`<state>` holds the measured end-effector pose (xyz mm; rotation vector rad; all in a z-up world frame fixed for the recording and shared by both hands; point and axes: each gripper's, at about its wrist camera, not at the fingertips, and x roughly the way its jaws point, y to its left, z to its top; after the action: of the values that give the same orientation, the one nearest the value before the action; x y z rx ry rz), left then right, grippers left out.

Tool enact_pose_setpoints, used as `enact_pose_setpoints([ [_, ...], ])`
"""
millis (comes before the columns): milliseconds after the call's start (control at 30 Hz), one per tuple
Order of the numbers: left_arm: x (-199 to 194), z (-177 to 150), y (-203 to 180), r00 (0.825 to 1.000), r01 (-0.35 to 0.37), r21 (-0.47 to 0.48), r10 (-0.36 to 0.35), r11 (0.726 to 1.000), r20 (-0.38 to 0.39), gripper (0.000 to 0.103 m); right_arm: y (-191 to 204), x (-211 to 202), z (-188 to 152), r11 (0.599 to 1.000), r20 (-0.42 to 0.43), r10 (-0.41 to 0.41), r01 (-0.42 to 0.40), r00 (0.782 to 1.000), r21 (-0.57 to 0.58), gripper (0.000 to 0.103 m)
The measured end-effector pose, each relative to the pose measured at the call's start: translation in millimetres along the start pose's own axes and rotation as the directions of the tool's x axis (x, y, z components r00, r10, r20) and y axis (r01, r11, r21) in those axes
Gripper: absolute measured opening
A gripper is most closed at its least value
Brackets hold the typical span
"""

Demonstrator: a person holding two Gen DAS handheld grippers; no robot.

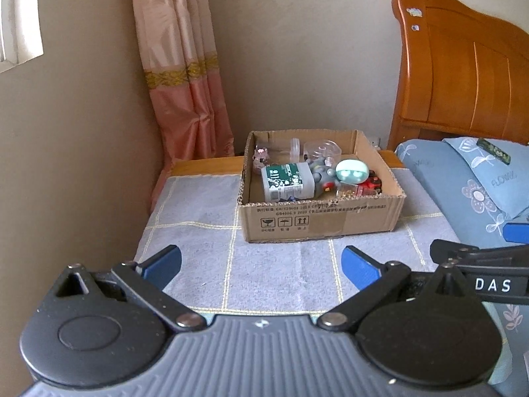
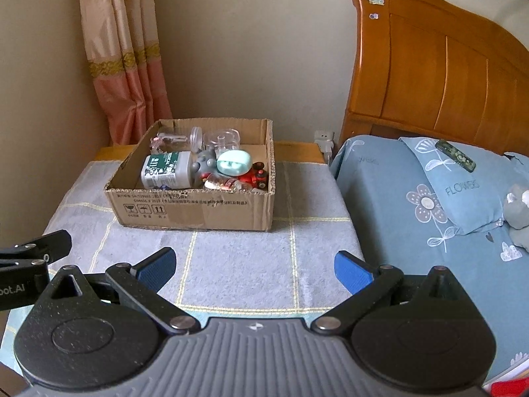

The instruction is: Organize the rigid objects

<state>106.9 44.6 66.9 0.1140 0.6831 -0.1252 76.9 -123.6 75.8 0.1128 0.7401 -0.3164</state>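
The left gripper point(image 1: 261, 264) is spread wide with nothing between its blue pads, and the right gripper point(image 2: 254, 266) beside it is spread equally wide and equally empty; both hang level over the near part of the grey checked cloth point(image 2: 238, 258), short of the cardboard box point(image 1: 317, 221), which serves here as the reference point. That stand-off position gives each wrist camera a full look into the box and leaves room to travel forward. The box sits squarely on the cloth, its open top facing up so that items can be lowered in or lifted out from above. Inside the box the rigid objects lie gathered: a white bottle with a green label point(image 1: 287, 180) on its side toward the left wall, a grey figure point(image 2: 205, 163) just right of it, a mint-green oval case point(image 1: 351, 171) resting on top near the middle, a red toy point(image 2: 256, 175) against the right wall, and clear plastic containers point(image 2: 220, 139) along the back wall. The cloth around the box carries no loose items in either view. To the right of the box lies a bed with a blue floral pillow point(image 2: 456, 185), on which a small dark patterned strip point(image 2: 455, 156) rests; whether that belongs to the task cannot be determined. This arrangement fits either a completed collection into the box or a box waiting to be sorted out.
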Motion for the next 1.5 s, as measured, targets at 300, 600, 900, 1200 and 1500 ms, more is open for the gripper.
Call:
enact_pose_setpoints([
  [300,-0.7,0.9,-1.0,1.0,-0.004,0.006,0.004,1.0,0.001,0.102,0.3,1.8,0.9,1.0,-0.006,0.001,-0.001,1.0,-0.002,0.103],
  [600,-1.2,2.6,-1.6,1.0,0.0,0.008,0.0,1.0,0.002,0.102,-1.0,0.1,0.6,1.0,-0.001,0.005,-0.005,1.0,-0.004,0.103],
  [900,-3.0,2.9,-3.3,1.0,0.012,0.013,-0.012,1.0,0.001,0.102,-0.7,-0.2,1.9,1.0,0.002,0.006,-0.006,1.0,-0.002,0.103],
  [1200,-2.5,3.4,-4.3,1.0,0.007,0.017,-0.007,1.0,0.001,0.102,-2.4,0.0,1.6,1.0,0.001,0.01,-0.01,1.0,0.003,0.103],
  [1500,-1.8,2.7,-7.0,1.0,0.008,0.018,-0.008,1.0,-0.004,0.102,-2.4,0.5,-0.1,1.0,-0.004,0.009,-0.009,1.0,0.007,0.103],
])
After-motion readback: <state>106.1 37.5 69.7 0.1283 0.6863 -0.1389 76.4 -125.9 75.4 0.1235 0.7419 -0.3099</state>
